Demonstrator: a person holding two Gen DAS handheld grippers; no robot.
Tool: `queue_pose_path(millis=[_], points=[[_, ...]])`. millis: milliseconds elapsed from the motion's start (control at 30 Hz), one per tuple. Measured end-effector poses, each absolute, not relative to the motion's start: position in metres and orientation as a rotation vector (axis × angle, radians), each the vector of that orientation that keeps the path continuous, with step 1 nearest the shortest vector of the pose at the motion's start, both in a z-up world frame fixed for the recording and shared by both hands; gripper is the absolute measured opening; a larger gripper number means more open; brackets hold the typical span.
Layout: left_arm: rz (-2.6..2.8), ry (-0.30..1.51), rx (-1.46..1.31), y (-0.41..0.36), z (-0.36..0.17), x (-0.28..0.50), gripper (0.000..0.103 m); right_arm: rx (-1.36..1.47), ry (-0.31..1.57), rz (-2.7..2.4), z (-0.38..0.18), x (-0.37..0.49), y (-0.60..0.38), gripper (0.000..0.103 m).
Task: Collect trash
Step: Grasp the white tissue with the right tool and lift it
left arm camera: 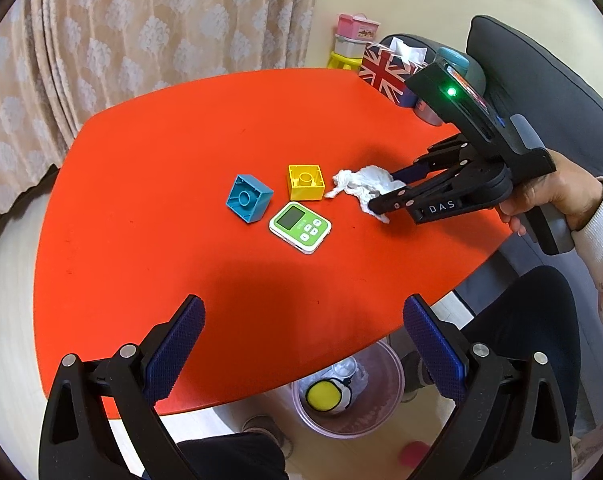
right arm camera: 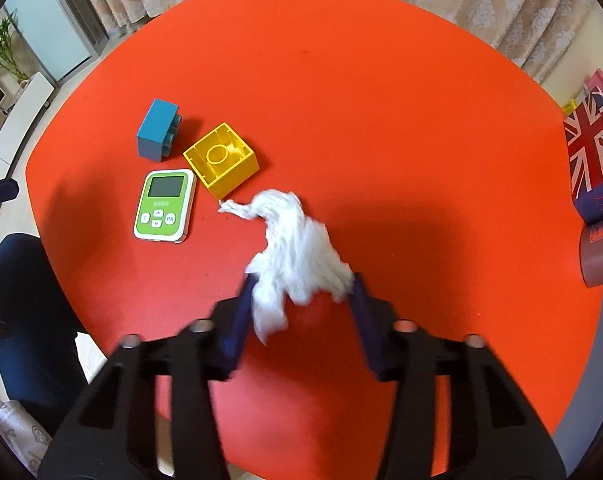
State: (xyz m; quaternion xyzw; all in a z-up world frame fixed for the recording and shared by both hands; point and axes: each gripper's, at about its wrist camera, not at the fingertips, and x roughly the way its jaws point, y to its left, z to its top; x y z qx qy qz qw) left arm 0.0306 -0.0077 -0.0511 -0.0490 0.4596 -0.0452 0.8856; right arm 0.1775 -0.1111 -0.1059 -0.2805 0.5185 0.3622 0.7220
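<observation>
A crumpled white tissue [left arm camera: 361,184] [right arm camera: 297,248] lies on the red table [left arm camera: 173,152] [right arm camera: 381,100], just right of the yellow brick. My right gripper [left arm camera: 387,192] [right arm camera: 301,284] points steeply down at it, both blue pads pressing the tissue's near end, so it is shut on the tissue. My left gripper [left arm camera: 303,308] hovers open over the table's near edge with nothing between its fingers. On the floor below that edge stands a clear plastic bin [left arm camera: 397,376] holding a yellow-topped item and crumpled plastic.
A blue brick [left arm camera: 248,203] [right arm camera: 157,130], an upturned yellow brick [left arm camera: 306,182] [right arm camera: 221,160] and a green handheld device [left arm camera: 300,227] [right arm camera: 164,205] sit mid-table. A Union Jack tissue box [left arm camera: 385,70] [right arm camera: 591,152] and a cup [right arm camera: 597,256] stand at the right edge. A person's legs are beside the bin.
</observation>
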Motion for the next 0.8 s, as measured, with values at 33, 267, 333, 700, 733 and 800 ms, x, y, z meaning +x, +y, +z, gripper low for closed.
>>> queue_pose_path(millis=[33, 267, 333, 700, 733, 800], points=[[-0.095, 0.956, -0.103, -0.008, -0.051, 0.031, 0.095, -0.618, 1.143, 0.801, -0.105, 0.178, -0.112, 0.029], [-0.096, 0.958, -0.105, -0.008, -0.054, 0.035, 0.095, -0.583, 1.120, 0.800, -0.100, 0.179, -0.113, 0.004], [-0.095, 0.958, -0.105, -0.008, -0.054, 0.036, 0.095, -0.567, 1.108, 0.800, -0.096, 0.178, -0.115, 0.003], [-0.087, 0.954, -0.103, -0.006, -0.052, 0.046, 0.095, -0.489, 1.045, 0.806, -0.067, 0.178, -0.130, 0.002], [-0.086, 0.955, -0.101, -0.005, -0.052, 0.047, 0.095, -0.482, 1.039, 0.806, -0.063, 0.178, -0.131, 0.002], [-0.082, 0.956, -0.097, -0.003, -0.052, 0.051, 0.095, -0.467, 1.030, 0.808, -0.057, 0.179, -0.134, 0.002]])
